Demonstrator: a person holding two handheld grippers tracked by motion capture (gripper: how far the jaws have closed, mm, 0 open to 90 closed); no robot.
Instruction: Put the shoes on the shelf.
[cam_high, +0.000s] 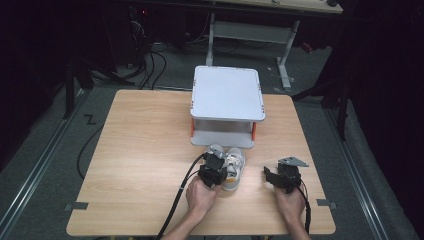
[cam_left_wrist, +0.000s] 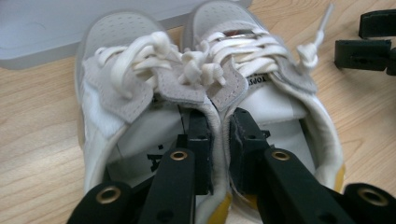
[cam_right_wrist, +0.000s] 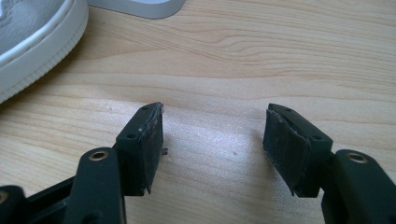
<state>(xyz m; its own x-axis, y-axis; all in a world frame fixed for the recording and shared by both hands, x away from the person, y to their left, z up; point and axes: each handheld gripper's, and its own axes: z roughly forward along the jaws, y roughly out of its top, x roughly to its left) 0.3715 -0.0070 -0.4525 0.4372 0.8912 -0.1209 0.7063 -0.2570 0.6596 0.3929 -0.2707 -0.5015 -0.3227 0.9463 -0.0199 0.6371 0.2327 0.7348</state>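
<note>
Black jaws of the left gripper (cam_left_wrist: 219, 140) pinch the two inner collars of a pair of white sneakers (cam_left_wrist: 210, 88), one jaw inside each shoe. The pair sits on the wooden table (cam_high: 145, 150), toes towards a grey two-tier rack (cam_high: 227, 95) just beyond. To their right, the right gripper (cam_right_wrist: 212, 140) hovers over bare wood, jaws spread and holding nothing.

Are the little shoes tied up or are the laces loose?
Tied. Both sneakers have knotted white laces, though one lace end trails free.
</note>
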